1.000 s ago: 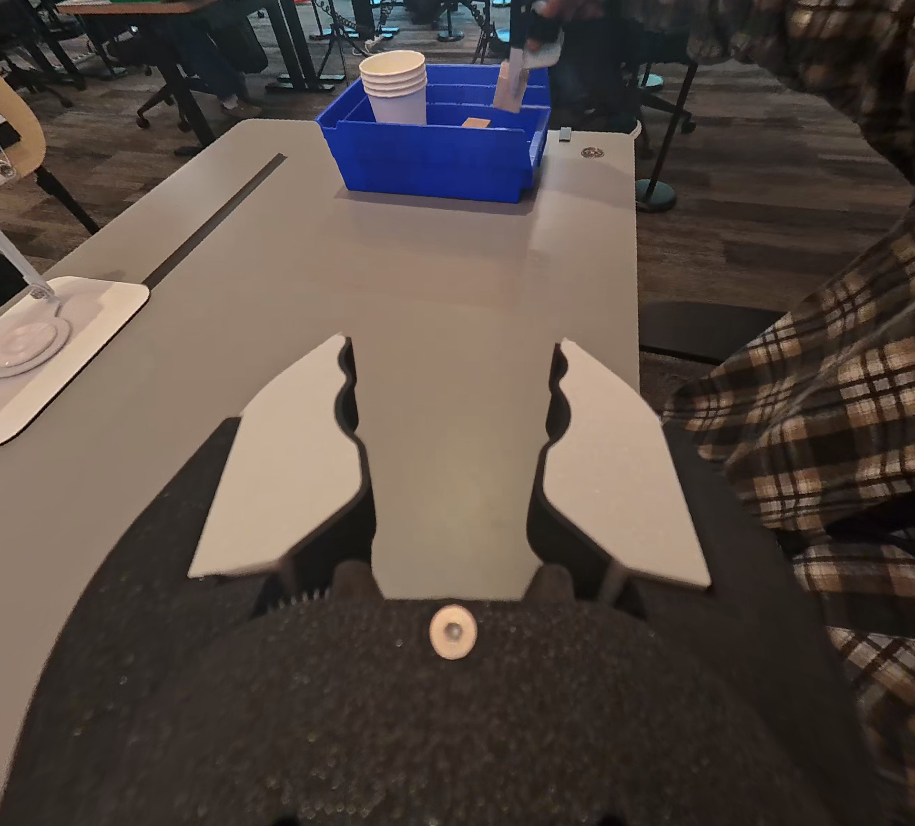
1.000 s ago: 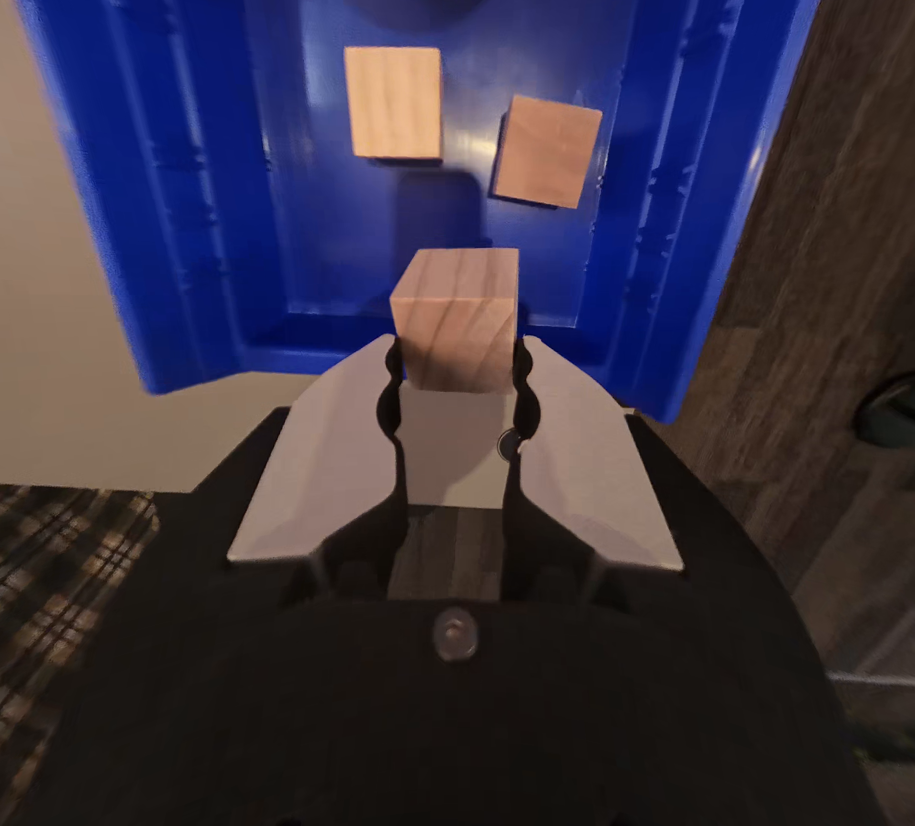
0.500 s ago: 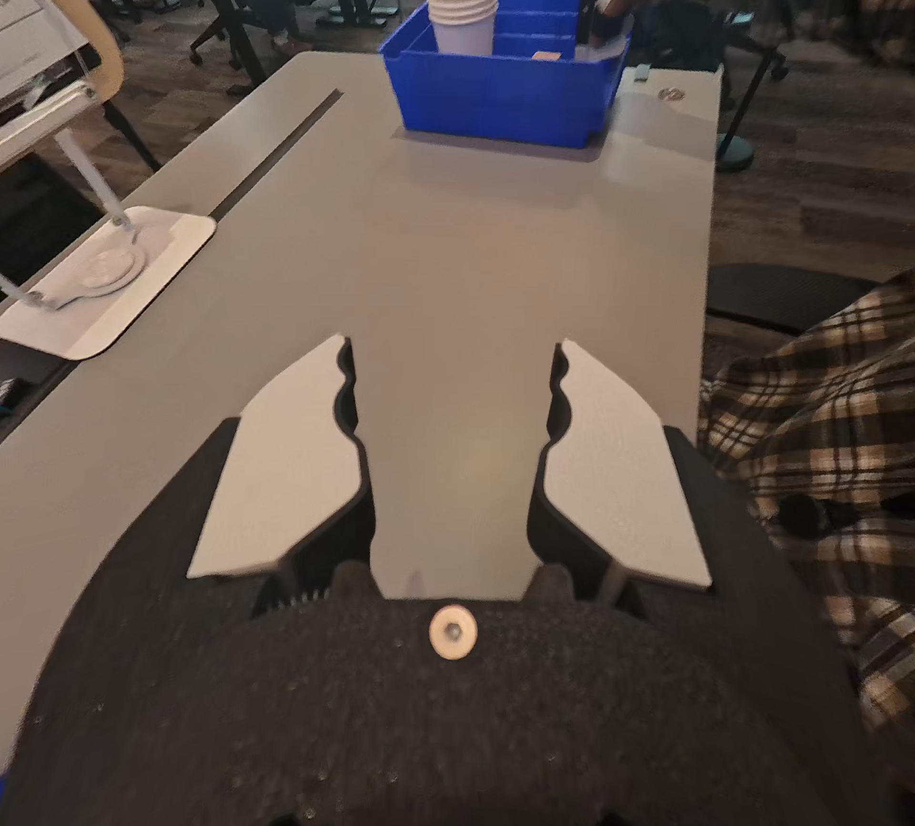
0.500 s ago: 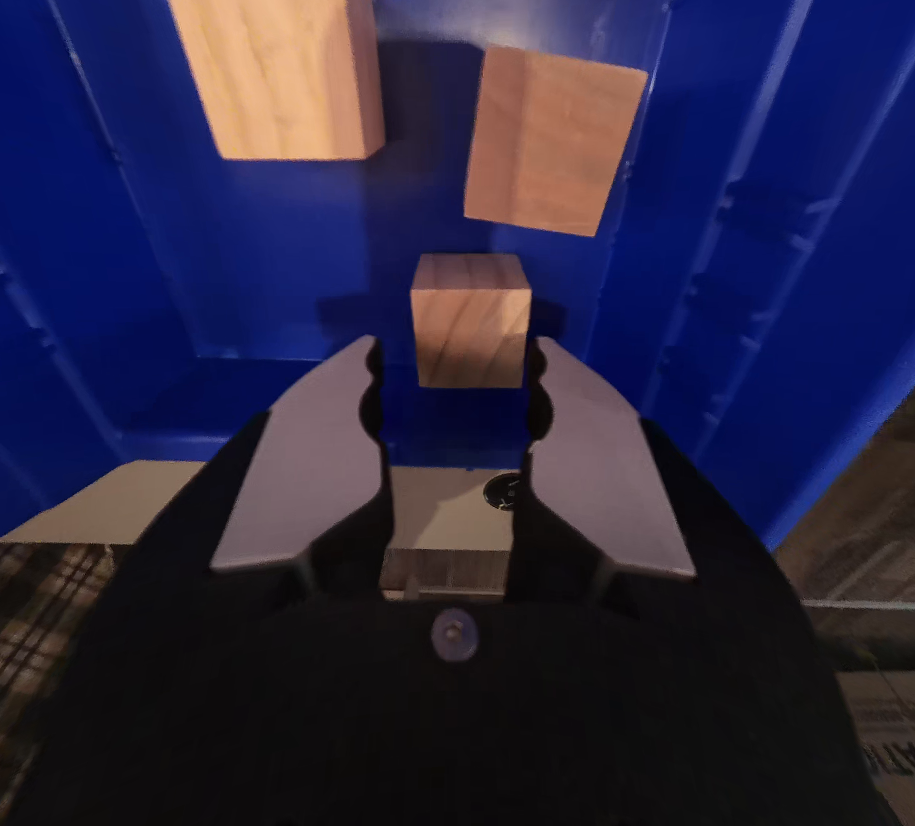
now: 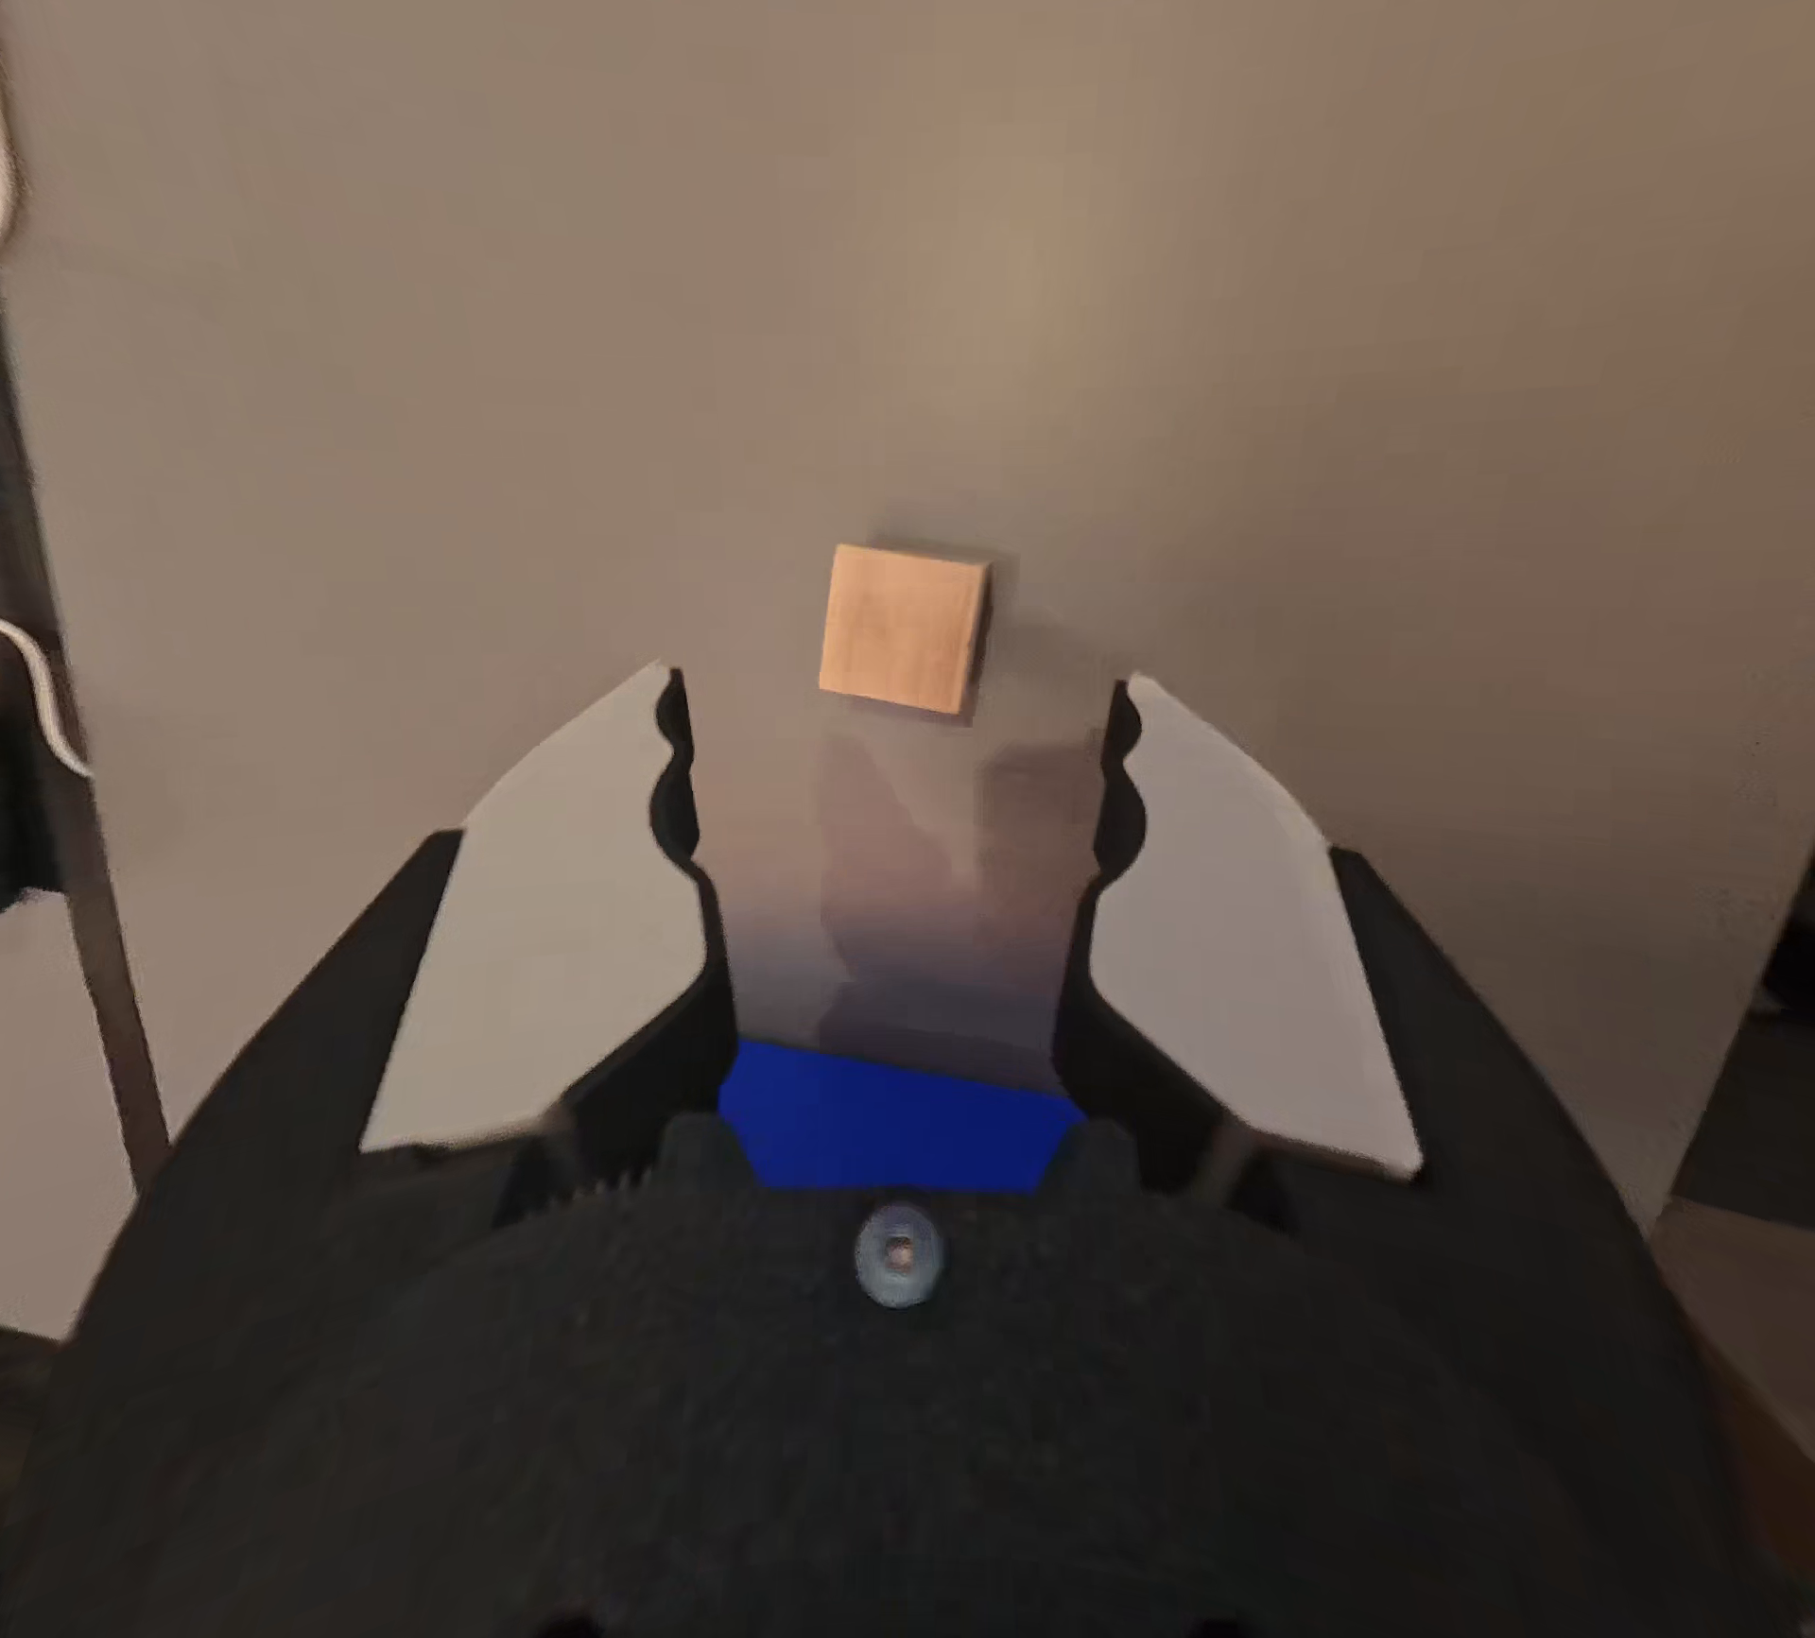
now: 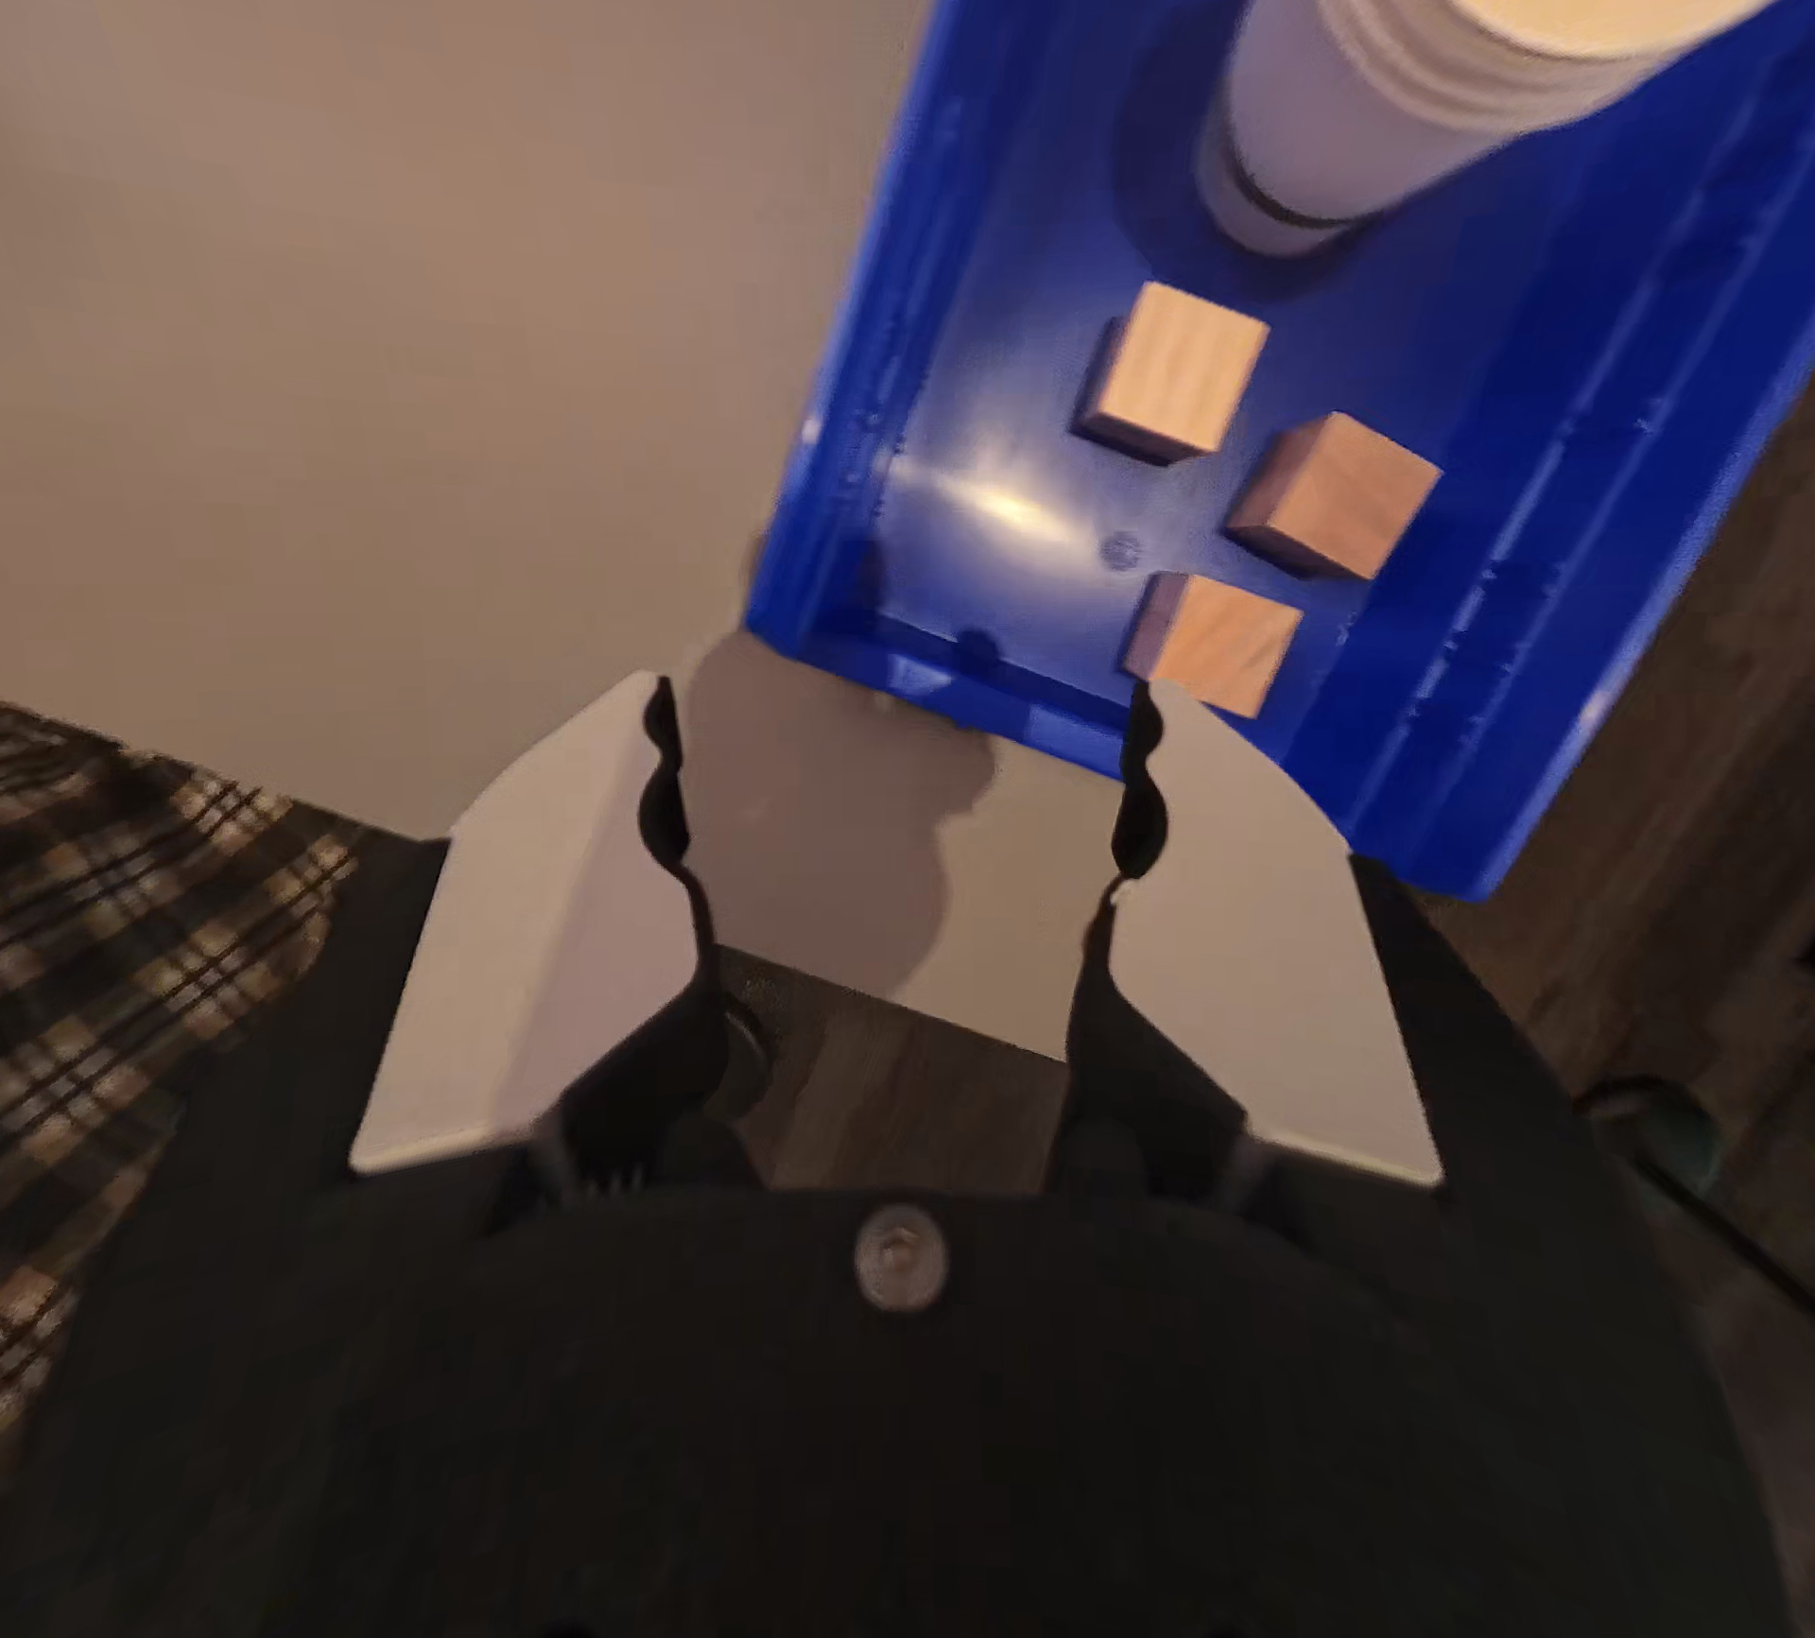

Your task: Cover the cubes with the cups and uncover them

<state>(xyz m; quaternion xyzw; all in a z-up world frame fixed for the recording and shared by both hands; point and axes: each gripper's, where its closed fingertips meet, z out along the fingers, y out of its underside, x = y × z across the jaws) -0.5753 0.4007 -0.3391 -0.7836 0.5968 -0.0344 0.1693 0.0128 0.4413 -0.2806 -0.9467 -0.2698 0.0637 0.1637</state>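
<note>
Both grippers wide open, empty.
Your left gripper [image 5: 899,687] hangs above 1 square wooden cube [image 5: 901,629] on grey table [image 5: 589,216]; centre, descend squarely. Right gripper [image 6: 899,692] idles by blue plastic bin [image 6: 982,314].

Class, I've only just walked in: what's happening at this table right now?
A person is working two handheld grippers. Both are open and hold nothing. The left gripper looks down at one wooden cube lying alone on the grey table. The right gripper hangs at the near end of the blue bin, which holds three cubes and an upright stack of white cups. No cube is covered yet.
</note>
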